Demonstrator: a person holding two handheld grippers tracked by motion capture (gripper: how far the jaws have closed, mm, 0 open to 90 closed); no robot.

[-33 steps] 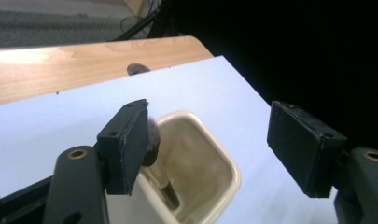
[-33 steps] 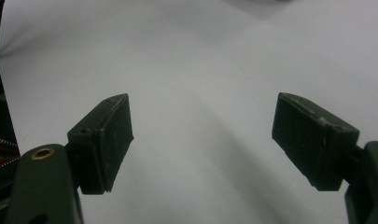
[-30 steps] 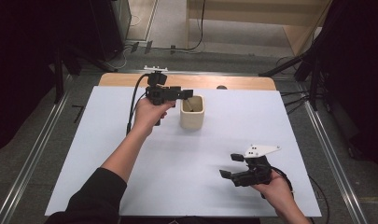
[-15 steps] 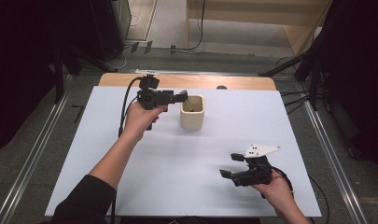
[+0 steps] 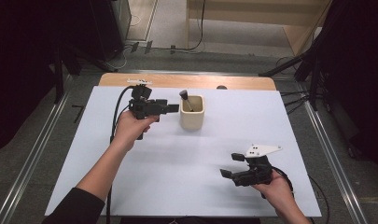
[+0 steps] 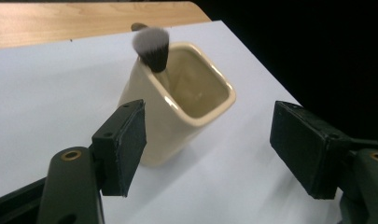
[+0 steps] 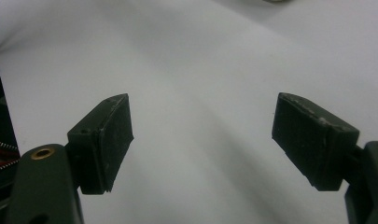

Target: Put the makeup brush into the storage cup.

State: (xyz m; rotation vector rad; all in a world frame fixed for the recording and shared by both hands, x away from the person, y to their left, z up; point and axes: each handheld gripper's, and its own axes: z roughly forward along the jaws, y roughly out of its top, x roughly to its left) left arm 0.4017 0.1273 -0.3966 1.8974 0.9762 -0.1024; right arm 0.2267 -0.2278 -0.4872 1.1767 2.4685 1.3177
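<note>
Left claw (image 6: 207, 144) gapes empty beside the cup (image 5: 192, 112) (brush (image 6: 151, 46) standing inside), aligned for reaching; right claw (image 5: 233, 165) rests released on the counter (image 5: 177, 172).

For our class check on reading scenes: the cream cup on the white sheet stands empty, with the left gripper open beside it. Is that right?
Not quite. The cream cup is not empty: a brush stands in it, bristles up, as the left gripper view shows. The left gripper is indeed open beside it.
</note>
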